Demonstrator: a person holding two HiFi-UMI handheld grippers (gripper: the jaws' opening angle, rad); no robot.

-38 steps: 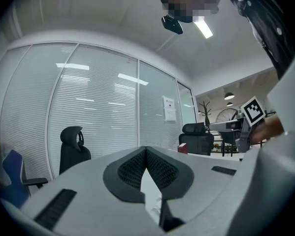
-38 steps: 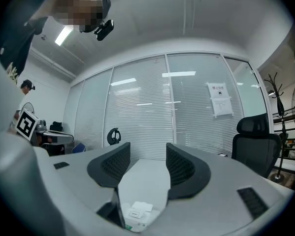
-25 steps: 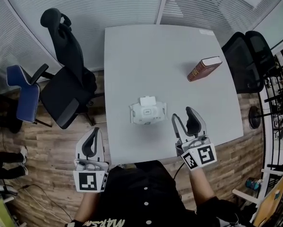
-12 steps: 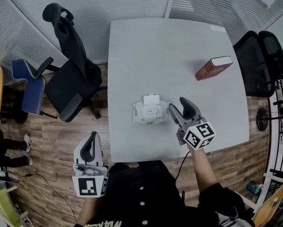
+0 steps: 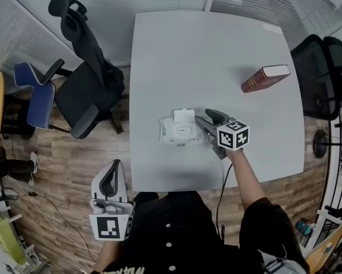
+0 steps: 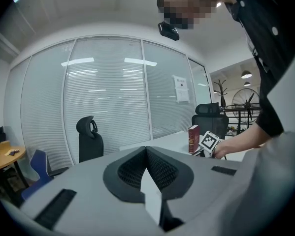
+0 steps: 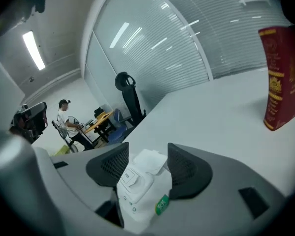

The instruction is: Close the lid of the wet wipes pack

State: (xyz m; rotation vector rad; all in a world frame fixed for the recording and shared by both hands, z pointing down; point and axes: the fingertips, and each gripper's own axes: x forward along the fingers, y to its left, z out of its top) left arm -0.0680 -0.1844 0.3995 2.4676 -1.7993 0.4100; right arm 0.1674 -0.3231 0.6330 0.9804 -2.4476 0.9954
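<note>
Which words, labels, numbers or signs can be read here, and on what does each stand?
None reads clearly.
Wet wipes pack: lid label and green mark, blurred.
Red book: gold spine lettering, blurred.
Sheet on glass wall: print too small.
Cubes on left tool and right tool (jaws just been opening, pack seen between them): square markers, no words.

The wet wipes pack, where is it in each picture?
Head view: the wet wipes pack lies mid-picture, on the table near its front edge.
Left gripper view: not in it.
Right gripper view: low in the middle, showing between the right gripper's parted jaws.
Shared landmark: the red book, which is in all three views.
</note>
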